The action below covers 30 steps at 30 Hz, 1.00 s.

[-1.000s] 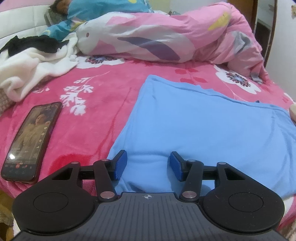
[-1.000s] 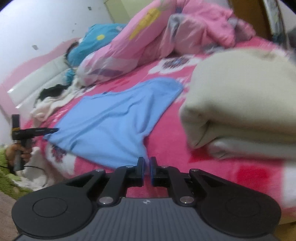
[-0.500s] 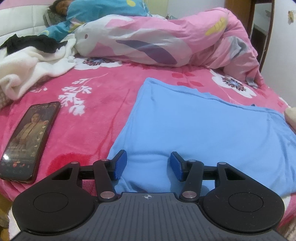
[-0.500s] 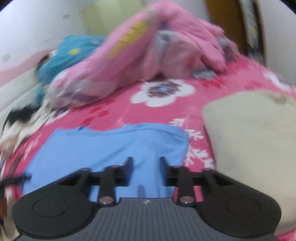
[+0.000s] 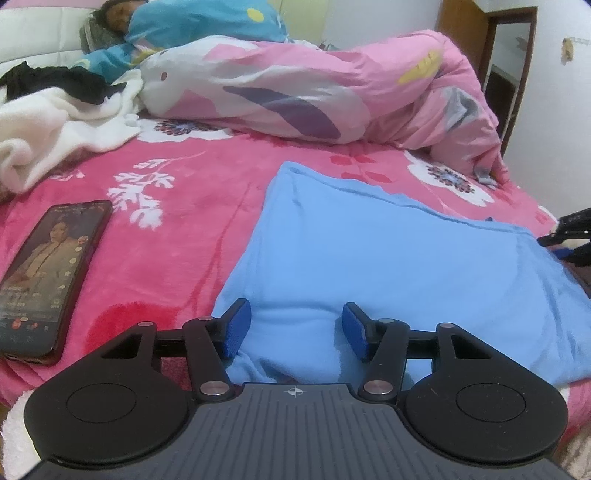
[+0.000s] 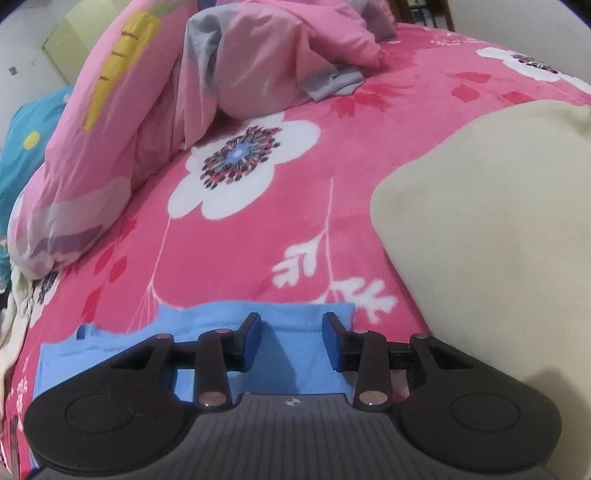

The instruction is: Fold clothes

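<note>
A light blue garment (image 5: 388, 266) lies flat on the pink flowered bedspread (image 5: 192, 229). My left gripper (image 5: 295, 328) hovers open over its near left corner, and the cloth bulges up between the blue pads without being pinched. In the right wrist view my right gripper (image 6: 291, 339) stands open over the garment's (image 6: 288, 354) hemmed far corner, the cloth lying under and between its fingers. The right gripper's black tip (image 5: 569, 236) also shows at the right edge of the left wrist view, at the garment's far right corner.
A phone (image 5: 51, 273) with its screen lit lies left of the garment. A white blanket (image 5: 55, 129) with a black garment (image 5: 55, 81) sits at the back left. A bunched pink quilt (image 5: 295, 85) and a lying person (image 5: 184, 22) fill the back. A folded cream cloth (image 6: 498, 221) lies right.
My right gripper opened and swung from beside the cream pile to the blue garment's far corner, and its tip now shows in the left wrist view. The left gripper stayed put.
</note>
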Motion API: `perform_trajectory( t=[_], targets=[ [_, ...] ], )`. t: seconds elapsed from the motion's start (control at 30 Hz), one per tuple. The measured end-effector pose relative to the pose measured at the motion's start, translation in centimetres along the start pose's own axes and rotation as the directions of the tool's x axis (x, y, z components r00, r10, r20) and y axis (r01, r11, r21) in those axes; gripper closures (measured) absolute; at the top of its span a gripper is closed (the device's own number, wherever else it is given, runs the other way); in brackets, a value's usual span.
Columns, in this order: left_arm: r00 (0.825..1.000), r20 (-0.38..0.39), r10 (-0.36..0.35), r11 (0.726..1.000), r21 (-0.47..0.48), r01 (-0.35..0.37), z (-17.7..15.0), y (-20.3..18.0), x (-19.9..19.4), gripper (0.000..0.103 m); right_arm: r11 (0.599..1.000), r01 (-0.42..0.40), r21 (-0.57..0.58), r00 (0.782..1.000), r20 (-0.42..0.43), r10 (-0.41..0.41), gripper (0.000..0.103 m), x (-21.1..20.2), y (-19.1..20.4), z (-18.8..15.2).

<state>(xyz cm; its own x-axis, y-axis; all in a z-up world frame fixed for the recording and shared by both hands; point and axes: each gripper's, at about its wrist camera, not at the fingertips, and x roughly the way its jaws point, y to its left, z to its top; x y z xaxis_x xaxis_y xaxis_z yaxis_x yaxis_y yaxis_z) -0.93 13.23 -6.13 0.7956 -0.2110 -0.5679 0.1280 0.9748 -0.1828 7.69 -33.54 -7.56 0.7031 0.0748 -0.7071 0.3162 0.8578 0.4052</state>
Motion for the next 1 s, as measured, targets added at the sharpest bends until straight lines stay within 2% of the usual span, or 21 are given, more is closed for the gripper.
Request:
perform_trajectory(
  t=[0.03, 0.1, 0.13, 0.2, 0.3, 0.4, 0.47, 0.57, 0.63, 0.73, 0.8, 0.87, 1.0],
  targets=[
    [1.000, 0.001, -0.002, 1.000, 0.000, 0.002, 0.0, 0.0, 0.0, 0.048, 1.000, 0.001, -0.008, 1.000, 0.004, -0.001, 0.065, 0.0, 0.0, 0.1],
    [1.000, 0.004, -0.004, 1.000, 0.004, 0.004, -0.1, 0.0, 0.0, 0.047, 0.999, 0.013, -0.044, 1.000, 0.010, -0.013, 0.079, 0.0, 0.3, 0.2],
    [1.000, 0.006, -0.005, 1.000, 0.006, 0.005, -0.1, 0.0, 0.0, 0.047, 0.997, 0.025, -0.073, 1.000, 0.012, -0.024, 0.089, 0.0, 0.5, 0.3],
    [1.000, 0.008, -0.006, 1.000, 0.010, 0.005, -0.1, 0.0, 0.1, 0.047, 0.991, 0.041, -0.124, 0.999, 0.007, -0.040, 0.092, 0.0, 0.9, 0.2],
    [1.000, 0.006, -0.008, 1.000, 0.011, 0.008, -0.1, 0.1, 0.0, 0.046, 0.981, 0.117, -0.157, 0.993, 0.038, -0.112, 0.091, -0.6, 1.5, 0.4],
    [1.000, 0.007, -0.010, 1.000, 0.007, 0.010, -0.1, 0.1, 0.0, 0.046, 0.972, 0.157, -0.172, 0.987, 0.035, -0.154, 0.079, -1.1, 1.9, 0.7],
    [1.000, 0.009, -0.011, 1.000, 0.008, 0.011, -0.1, 0.0, 0.1, 0.044, 0.963, 0.162, -0.214, 0.986, 0.002, -0.166, 0.067, -0.7, 2.5, 0.6],
    [1.000, 0.010, -0.010, 1.000, 0.014, 0.010, -0.1, -0.1, 0.1, 0.043, 0.934, 0.205, -0.292, 0.975, -0.018, -0.219, 0.064, 0.7, 3.6, 0.3],
    [1.000, 0.012, -0.012, 1.000, 0.013, 0.012, -0.1, 0.0, 0.1, 0.043, 0.919, 0.197, -0.341, 0.977, -0.006, -0.211, 0.065, 0.8, 3.8, -0.1],
    [1.000, 0.014, -0.019, 1.000, 0.009, 0.019, -0.2, 0.1, 0.1, 0.043, 0.883, 0.206, -0.422, 0.976, 0.028, -0.214, 0.095, 0.4, 4.2, -0.5],
    [1.000, 0.014, -0.019, 1.000, 0.009, 0.019, -0.2, 0.1, 0.1, 0.043, 0.849, 0.239, -0.471, 0.970, 0.087, -0.225, 0.097, -0.3, 4.8, -0.9],
    [1.000, 0.014, -0.019, 1.000, 0.012, 0.019, -0.2, 0.1, 0.1, 0.043, 0.795, 0.298, -0.529, 0.954, 0.190, -0.231, 0.097, -1.2, 5.9, -1.4],
    [1.000, 0.012, -0.021, 1.000, 0.014, 0.020, -0.1, 0.1, 0.1, 0.043, 0.740, 0.343, -0.578, 0.937, 0.263, -0.229, 0.097, -0.7, 6.6, -1.5]
  ],
)
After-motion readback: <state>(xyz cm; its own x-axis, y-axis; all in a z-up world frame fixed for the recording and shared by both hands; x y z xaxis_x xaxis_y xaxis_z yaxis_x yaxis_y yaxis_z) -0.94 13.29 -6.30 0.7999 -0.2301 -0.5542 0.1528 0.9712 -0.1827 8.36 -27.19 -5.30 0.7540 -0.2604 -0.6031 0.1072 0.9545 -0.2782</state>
